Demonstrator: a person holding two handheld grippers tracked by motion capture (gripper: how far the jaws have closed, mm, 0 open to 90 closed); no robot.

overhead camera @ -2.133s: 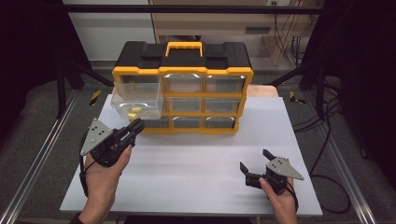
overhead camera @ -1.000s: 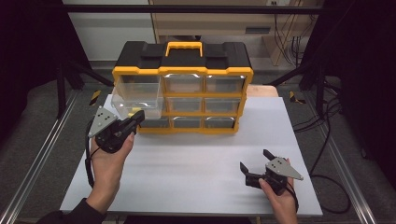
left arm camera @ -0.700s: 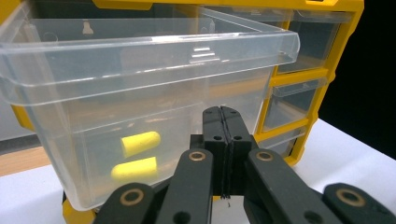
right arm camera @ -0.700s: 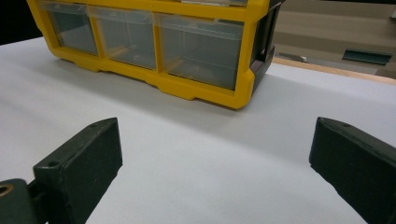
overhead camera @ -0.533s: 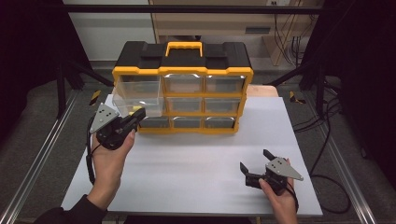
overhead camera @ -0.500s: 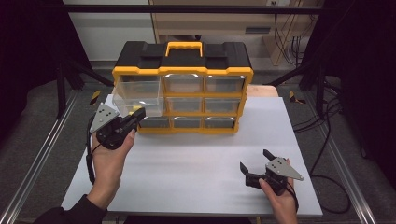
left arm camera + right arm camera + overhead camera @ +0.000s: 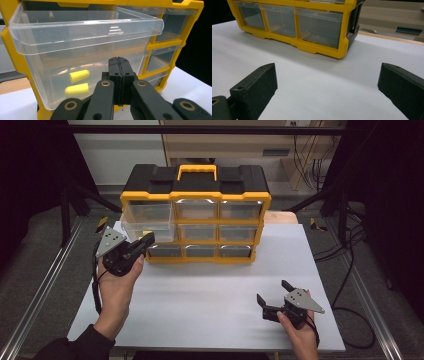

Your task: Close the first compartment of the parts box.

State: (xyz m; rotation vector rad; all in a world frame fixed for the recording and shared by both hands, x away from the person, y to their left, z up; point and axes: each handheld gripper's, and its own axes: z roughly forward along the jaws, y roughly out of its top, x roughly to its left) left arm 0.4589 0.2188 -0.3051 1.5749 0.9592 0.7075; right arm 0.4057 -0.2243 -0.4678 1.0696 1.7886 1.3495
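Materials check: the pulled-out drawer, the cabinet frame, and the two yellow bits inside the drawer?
Drawer: clear, glossy plastic by the look; you see straight through it and its rim catches glare.
Cabinet frame: opaque moulded plastic, likely; yellow front, black top, slight sheen.
Two yellow pieces: matte, soft-looking rounded cylinders, probably foam like earplugs, but the look leaves that open.

A yellow-and-black organiser [image 7: 196, 215] holds a clear drawer [image 7: 82, 60] with two yellow earplugs [image 7: 77, 82].

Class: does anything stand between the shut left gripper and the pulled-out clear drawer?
Nothing visible: the left gripper sits shut right at the front wall of the clear plastic drawer; contact unclear.
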